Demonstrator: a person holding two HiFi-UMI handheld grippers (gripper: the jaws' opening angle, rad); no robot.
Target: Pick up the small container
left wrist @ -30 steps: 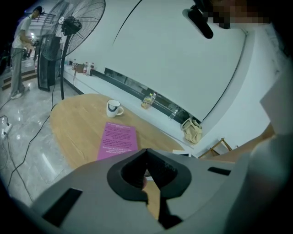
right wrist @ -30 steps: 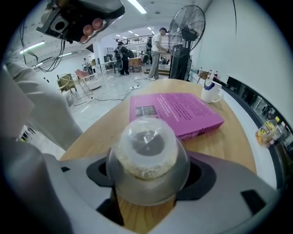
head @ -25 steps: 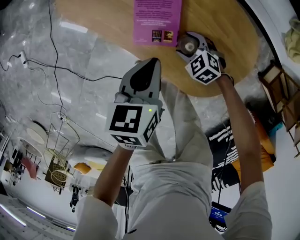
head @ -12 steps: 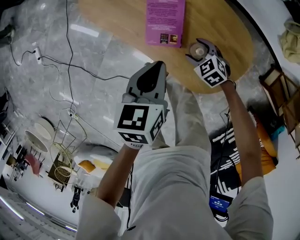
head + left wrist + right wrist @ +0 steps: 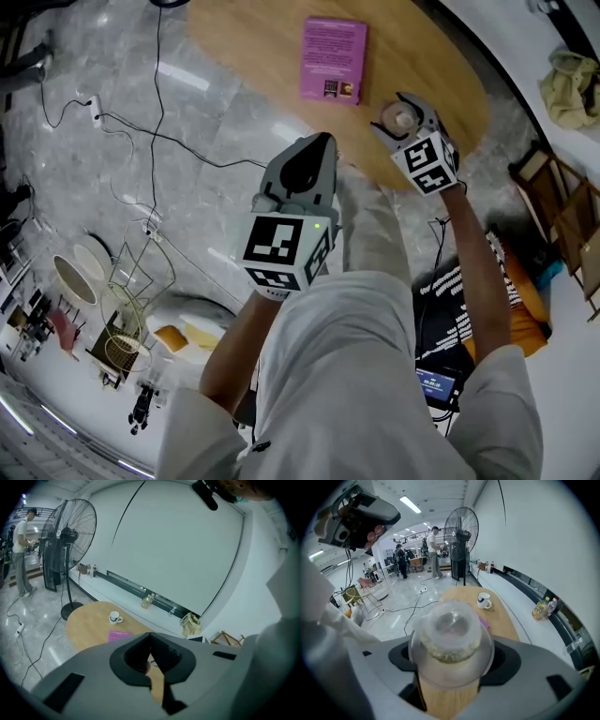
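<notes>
Lifting small container (image 5: 450, 632) higher off table (image 5: 262, 37) | right fingers (image 5: 400, 656) clamped on it | left fingers (image 5: 136, 658) together

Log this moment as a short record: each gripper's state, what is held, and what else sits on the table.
right gripper: jaws closed on the small container, over the near end of the table
small container: clear, lidded, pale grainy contents
left gripper: jaws together, nothing between them, near the table's edge
table: oval, wooden
on table: pink book, white mug
task status: container gripped
</notes>
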